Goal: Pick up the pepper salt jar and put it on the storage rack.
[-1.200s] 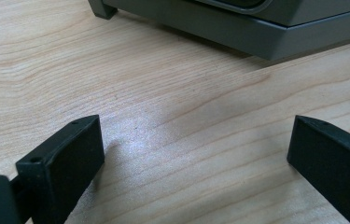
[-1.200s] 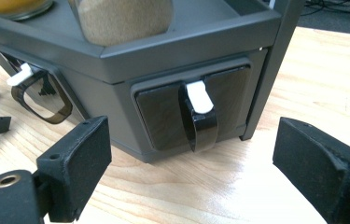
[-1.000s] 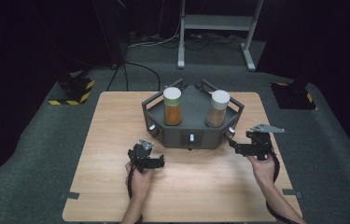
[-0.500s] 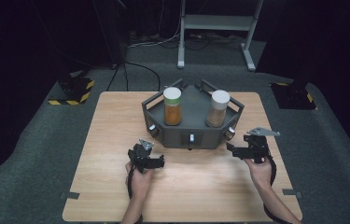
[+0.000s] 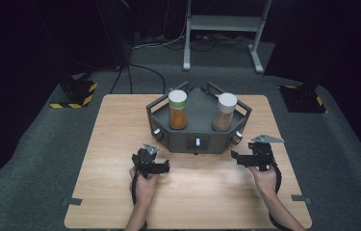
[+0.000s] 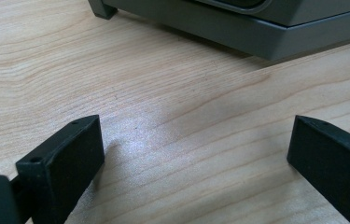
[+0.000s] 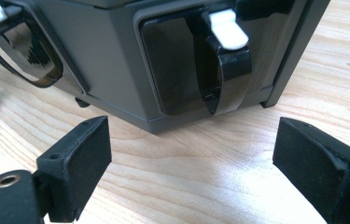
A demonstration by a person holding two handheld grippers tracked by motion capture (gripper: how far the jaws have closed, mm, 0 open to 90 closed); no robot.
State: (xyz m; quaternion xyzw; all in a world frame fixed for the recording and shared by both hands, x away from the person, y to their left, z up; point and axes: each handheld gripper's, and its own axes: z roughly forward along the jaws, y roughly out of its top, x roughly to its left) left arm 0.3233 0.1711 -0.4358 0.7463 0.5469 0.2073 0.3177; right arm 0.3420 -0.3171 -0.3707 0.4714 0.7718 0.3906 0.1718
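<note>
Grey rack (image 5: 202,126), pale woodgrain table (image 5: 120,144)

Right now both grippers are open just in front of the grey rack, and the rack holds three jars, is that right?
Not quite. The high view shows two jars in the grey rack, not three: an orange-filled jar and a brown-filled jar. The rest holds: the left gripper and the right gripper are open just in front of the rack.

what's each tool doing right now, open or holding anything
Left tool: open, nothing between its jaws, just bare table.
Right tool: open, holding nothing, pointed at the black handle on the grey rack.
</note>
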